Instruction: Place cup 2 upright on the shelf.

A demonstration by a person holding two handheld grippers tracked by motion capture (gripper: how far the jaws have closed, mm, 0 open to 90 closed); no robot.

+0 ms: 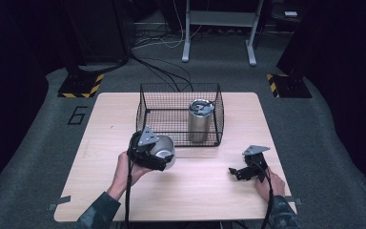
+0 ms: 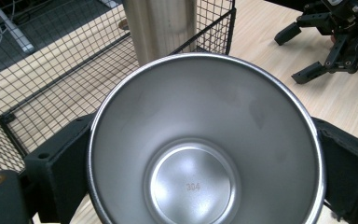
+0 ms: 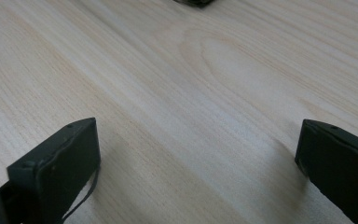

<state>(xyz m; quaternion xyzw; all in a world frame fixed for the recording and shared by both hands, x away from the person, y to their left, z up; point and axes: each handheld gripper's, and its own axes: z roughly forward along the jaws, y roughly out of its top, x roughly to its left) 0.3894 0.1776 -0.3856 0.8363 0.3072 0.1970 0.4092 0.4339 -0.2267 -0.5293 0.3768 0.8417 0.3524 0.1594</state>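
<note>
On the table: two steel cups (image 2: 205,140), one gripped by left tool (image 1: 153,153); right tool (image 1: 238,172) wide.

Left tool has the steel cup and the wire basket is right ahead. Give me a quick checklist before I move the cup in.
1. Grip on the steel cup: ok, the left tool has a jaw on each side of the cup wall.
2. Cup contents: ok, inside is bare down to the base.
3. Free room in the wire basket: ok, its left part shows bare mesh floor.
4. Lidded tumbler in the basket: ok, upright at the right side, apart from the cup.
5. Basket wall height against the cup: cannot tell whether the cup is lifted enough to clear it.
6. Right tool: ok, open, low over the table, away from the basket.
</note>
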